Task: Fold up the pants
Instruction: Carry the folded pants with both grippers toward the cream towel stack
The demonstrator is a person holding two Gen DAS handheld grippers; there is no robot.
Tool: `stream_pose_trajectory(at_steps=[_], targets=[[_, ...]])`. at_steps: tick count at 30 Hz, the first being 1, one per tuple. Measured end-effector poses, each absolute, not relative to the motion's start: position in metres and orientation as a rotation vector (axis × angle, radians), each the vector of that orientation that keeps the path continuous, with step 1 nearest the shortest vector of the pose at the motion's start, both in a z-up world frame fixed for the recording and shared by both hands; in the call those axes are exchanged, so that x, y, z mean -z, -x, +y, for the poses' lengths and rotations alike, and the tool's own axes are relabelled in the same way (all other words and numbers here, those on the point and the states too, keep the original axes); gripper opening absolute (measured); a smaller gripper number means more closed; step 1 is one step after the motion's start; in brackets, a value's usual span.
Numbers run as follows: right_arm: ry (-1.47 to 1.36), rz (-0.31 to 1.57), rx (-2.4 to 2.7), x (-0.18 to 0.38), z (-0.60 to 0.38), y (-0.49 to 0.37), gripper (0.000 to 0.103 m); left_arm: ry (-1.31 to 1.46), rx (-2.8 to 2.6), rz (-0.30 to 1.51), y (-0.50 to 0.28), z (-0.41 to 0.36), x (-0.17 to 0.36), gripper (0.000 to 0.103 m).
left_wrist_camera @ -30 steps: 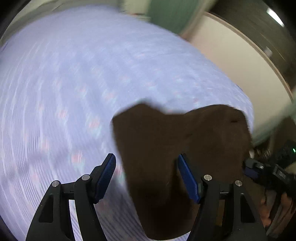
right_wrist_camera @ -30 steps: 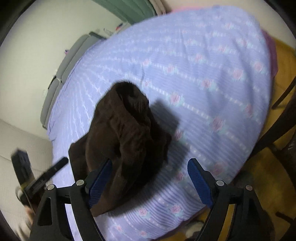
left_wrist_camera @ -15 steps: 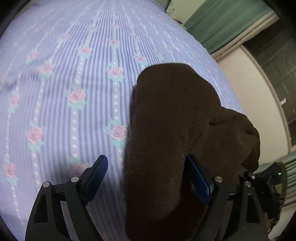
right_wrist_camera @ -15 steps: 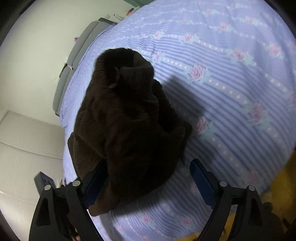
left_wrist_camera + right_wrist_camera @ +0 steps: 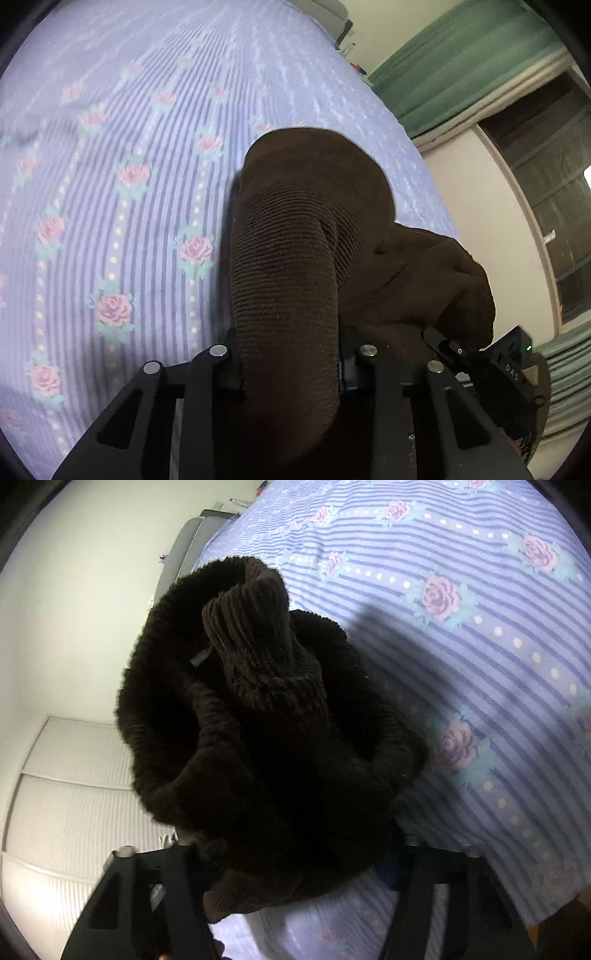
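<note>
The pants (image 5: 295, 236) are dark brown corduroy, bunched in a heap on the bed. In the left wrist view a thick fold of them runs down between the fingers of my left gripper (image 5: 290, 369), which is shut on it. In the right wrist view the crumpled pants (image 5: 258, 709) fill the middle, and my right gripper (image 5: 295, 845) has closed in on the near bunch; its fingertips are hidden under the cloth. The right gripper's body shows at the lower right of the left wrist view (image 5: 480, 365).
The bed has a lilac striped cover with pink roses (image 5: 122, 184). Green curtains (image 5: 461, 70) and a dark window (image 5: 546, 177) stand behind it. A white wall and panelled wardrobe (image 5: 66, 794) lie to the left, with wooden floor (image 5: 576, 897) past the bed's edge.
Both grippers moved forward onto the pants and their jaws closed from wide open onto the cloth. The pants now fill much more of each view.
</note>
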State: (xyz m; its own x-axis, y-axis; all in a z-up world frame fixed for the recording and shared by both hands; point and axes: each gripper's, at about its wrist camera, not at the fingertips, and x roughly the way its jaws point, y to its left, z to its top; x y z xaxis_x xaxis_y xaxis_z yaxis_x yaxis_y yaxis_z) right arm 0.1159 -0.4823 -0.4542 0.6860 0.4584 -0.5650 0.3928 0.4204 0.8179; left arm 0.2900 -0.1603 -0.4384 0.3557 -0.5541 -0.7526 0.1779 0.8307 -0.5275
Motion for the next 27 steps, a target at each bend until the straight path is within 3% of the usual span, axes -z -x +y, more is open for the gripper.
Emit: stream_pose_trajectory(at_steps=[6,19,27], targets=[[-1.152,0.854,-0.033,0.420,-0.479,-0.126,0.044,0.383,0.462,1.098,-0.299,-0.154,0.403,0.029],[-1.086,0.785,-0.065,0.307,-0.411,-0.180,0.042,0.286,0.407,1.068,-0.316,-0.099,0.266,0.029],[-1.060,0.782,-0.260,0.247,-0.338,-0.250,0.042,0.304,0.230,0.984,-0.318,-0.019,0.193,0.029]])
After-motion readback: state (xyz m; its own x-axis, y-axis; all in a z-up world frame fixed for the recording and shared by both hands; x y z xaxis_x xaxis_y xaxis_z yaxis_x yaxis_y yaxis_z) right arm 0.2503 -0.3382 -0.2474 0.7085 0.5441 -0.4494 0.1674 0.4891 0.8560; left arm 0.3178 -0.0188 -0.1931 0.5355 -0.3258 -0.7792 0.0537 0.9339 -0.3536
